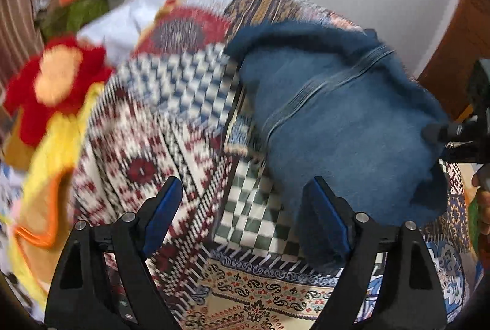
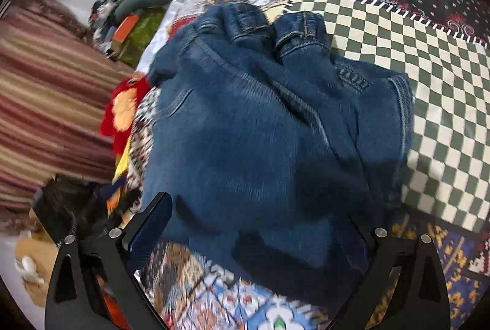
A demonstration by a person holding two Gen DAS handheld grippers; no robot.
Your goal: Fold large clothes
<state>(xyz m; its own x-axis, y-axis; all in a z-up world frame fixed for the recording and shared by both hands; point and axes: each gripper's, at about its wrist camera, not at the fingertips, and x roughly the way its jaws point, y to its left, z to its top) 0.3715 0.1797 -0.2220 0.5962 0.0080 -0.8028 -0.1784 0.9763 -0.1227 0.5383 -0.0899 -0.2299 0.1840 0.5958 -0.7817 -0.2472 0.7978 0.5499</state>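
Now, from the left wrist view, we see our left gripper [image 1: 242, 207] spread wide with nothing between its pads, hovering above the patchwork bedspread [image 1: 260, 284] just beside the folded jeans [image 1: 346, 115], apparently let go so the fold can settle. From the right wrist view, our right gripper [image 2: 260, 226] also stands open, poised over the denim's near edge, probably to take the next fold.
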